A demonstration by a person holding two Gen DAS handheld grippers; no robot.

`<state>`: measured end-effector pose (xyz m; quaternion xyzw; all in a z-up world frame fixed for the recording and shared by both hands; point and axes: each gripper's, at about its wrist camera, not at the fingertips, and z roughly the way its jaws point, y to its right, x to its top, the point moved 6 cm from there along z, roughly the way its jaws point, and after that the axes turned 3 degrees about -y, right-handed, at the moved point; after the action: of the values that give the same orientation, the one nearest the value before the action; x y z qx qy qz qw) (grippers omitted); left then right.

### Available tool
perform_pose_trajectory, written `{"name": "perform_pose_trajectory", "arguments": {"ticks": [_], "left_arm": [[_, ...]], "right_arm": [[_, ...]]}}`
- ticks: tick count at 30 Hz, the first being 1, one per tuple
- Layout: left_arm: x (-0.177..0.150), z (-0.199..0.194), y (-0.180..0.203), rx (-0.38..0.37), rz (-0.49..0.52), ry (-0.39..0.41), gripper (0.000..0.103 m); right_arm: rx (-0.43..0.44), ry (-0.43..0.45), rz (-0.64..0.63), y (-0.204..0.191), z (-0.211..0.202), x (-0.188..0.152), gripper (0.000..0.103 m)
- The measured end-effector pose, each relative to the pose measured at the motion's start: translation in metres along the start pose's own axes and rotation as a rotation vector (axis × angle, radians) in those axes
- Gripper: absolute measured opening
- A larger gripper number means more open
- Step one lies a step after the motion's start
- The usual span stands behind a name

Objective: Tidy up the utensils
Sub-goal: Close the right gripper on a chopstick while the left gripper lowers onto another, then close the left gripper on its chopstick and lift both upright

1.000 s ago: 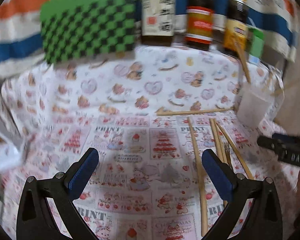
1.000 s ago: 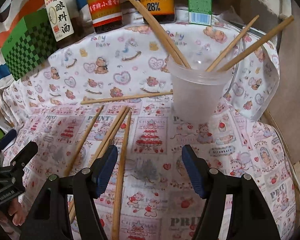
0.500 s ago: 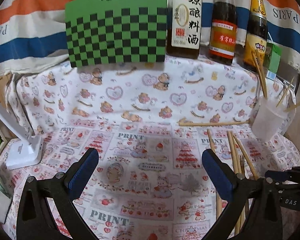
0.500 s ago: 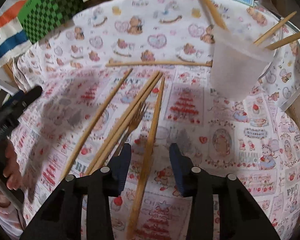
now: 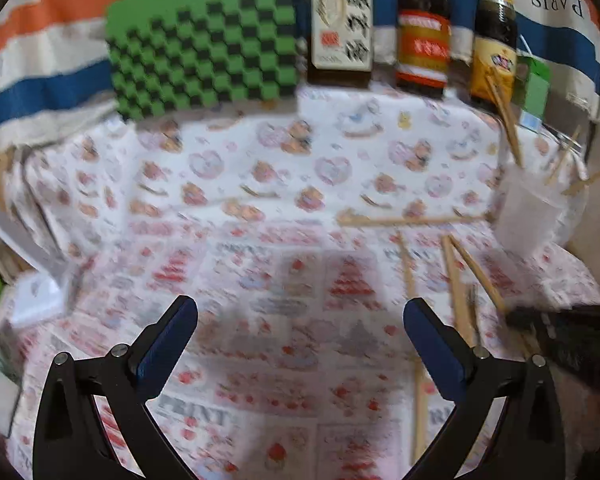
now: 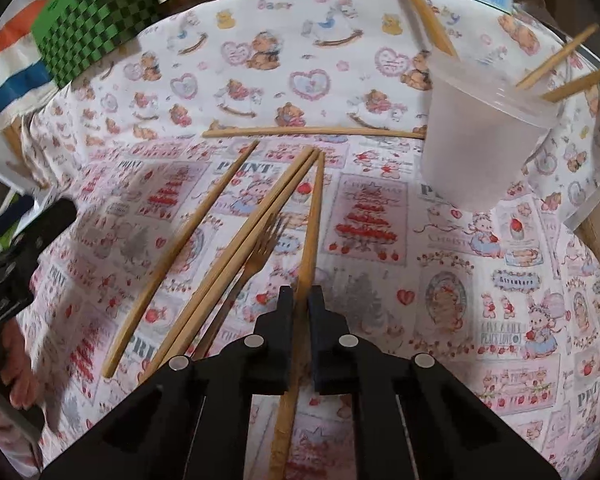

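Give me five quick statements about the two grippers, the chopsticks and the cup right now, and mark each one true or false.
1. The right gripper has its jaws closed on a chopstick lying on the cloth. True.
2. The left gripper holds a chopstick. False: its jaws are wide open with nothing between them.
3. The plastic cup is lying on its side. False: it stands upright.
4. Chopsticks already stick out of the cup. True.
5. A wooden fork lies among the loose chopsticks. True.
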<state>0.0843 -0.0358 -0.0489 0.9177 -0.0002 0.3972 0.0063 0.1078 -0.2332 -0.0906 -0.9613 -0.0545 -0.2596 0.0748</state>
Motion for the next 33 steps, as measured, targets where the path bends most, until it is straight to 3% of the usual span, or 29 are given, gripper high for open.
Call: {"name": "perform_pose_trajectory", "arguments": {"ticks": [1,5,8,12,14,21,24,25,30,33], "left_arm": [[-0.003,0.002,0.003,-0.022,0.000,-0.026,0.096],[-0.018,0.013,0.020,-0.111,0.013,-0.137,0.058],[-0.029,0.018,0.035,-0.185,0.034,-0.198,0.046],[-0.038,0.019,0.051,-0.235,0.064,-0.225,0.043],[-0.043,0.023,0.057,-0.249,0.070,-0.255,0.033],[-0.046,0.023,0.061,-0.185,0.123,-0.218,0.030],[-0.047,0.024,0.064,-0.147,0.154,-0.209,0.017],[-0.047,0.024,0.063,-0.151,0.150,-0.212,0.007],[-0.045,0.023,0.059,-0.136,0.146,-0.197,0.007],[-0.034,0.010,0.049,-0.114,0.108,-0.119,0.006]], "right_arm": [[-0.004,0.019,0.018,0.003,-0.001,0.002,0.007],[-0.006,0.070,0.062,0.016,-0.009,0.009,0.007],[-0.024,0.060,0.066,0.019,-0.007,0.010,0.007],[-0.028,0.044,0.054,0.017,-0.002,0.010,0.007],[-0.030,0.041,0.051,0.016,0.001,0.007,0.007],[-0.036,0.033,0.063,0.018,0.001,0.002,0.007],[-0.056,0.012,0.077,0.021,0.003,0.000,0.008],[-0.053,-0.002,0.088,0.022,0.004,-0.002,0.008],[-0.097,-0.024,0.063,0.018,0.002,-0.007,0.020],[-0.072,-0.048,0.036,0.008,0.001,-0.011,0.022]]}}
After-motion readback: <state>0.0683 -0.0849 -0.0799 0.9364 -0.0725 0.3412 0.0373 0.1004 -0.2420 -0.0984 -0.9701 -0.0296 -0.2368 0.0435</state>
